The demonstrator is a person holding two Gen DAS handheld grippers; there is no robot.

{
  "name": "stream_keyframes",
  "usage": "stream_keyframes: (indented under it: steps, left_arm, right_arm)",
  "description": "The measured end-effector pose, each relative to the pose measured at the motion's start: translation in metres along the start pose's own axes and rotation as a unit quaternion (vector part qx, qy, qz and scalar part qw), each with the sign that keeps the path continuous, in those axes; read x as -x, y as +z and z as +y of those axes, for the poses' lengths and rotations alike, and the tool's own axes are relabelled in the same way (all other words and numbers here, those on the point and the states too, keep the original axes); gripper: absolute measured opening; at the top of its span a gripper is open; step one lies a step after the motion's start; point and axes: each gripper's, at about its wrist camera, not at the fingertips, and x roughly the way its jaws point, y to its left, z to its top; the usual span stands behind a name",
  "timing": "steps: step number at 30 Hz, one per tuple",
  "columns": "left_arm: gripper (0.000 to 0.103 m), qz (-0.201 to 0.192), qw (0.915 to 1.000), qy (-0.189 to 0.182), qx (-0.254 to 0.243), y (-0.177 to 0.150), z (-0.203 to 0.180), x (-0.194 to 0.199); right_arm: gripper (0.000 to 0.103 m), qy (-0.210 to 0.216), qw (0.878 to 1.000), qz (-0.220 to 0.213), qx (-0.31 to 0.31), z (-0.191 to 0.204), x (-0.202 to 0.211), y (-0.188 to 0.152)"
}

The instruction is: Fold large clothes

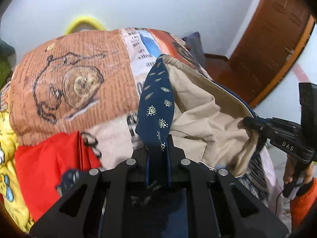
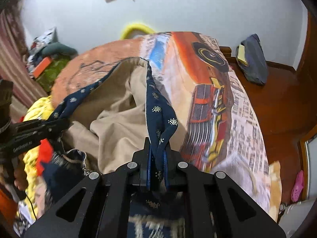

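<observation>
Both my tools are clamped on the navy garment [image 1: 156, 99]: left tool [image 1: 158, 148], right tool [image 2: 157, 148]. Its lower part's cut off, bed [image 2: 218, 99] blurry.

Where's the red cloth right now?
In the left wrist view the red cloth lies at lower left on the bed, beside the yellow cartoon fabric and left of the left gripper, which is shut on the navy patterned garment.

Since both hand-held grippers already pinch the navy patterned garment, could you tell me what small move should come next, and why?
Probably spread the left hand-held gripper and right hand-held gripper apart: the navy patterned garment with beige lining sags bunched between them over the printed bedspread, so tension would flatten it for folding.
</observation>
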Motion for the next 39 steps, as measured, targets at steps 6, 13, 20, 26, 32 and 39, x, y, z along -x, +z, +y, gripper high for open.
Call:
stream_keyframes:
  steps: [6, 13, 20, 26, 32, 39]
  left_arm:
    - [0.012, 0.037, 0.9992, -0.005, -0.011, -0.045, 0.001, 0.025]
    - [0.014, 0.084, 0.9949, 0.039, -0.039, -0.105, 0.004, 0.002]
    - [0.03, 0.071, 0.9921, 0.085, -0.059, -0.139, 0.007, -0.016]
    - [0.054, 0.069, 0.9926, 0.083, -0.056, -0.136, 0.003, -0.004]
    - [0.055, 0.031, 0.9946, 0.076, -0.064, -0.113, -0.006, 0.019]
    - [0.056, 0.013, 0.9963, 0.068, -0.051, -0.071, -0.003, 0.008]
  right_arm:
    - [0.009, 0.005, 1.0, 0.008, 0.03, 0.015, 0.018, -0.037]
    - [0.009, -0.021, 0.998, 0.056, 0.033, 0.009, -0.008, -0.086]
    - [0.01, -0.028, 0.997, 0.073, 0.004, -0.008, -0.022, -0.109]
    - [0.021, -0.041, 0.996, 0.079, 0.007, -0.001, -0.015, -0.105]
    - [0.056, -0.045, 0.998, 0.028, 0.044, 0.021, 0.008, -0.089]
    - [0.056, -0.03, 0.998, 0.003, 0.047, 0.035, -0.008, -0.049]
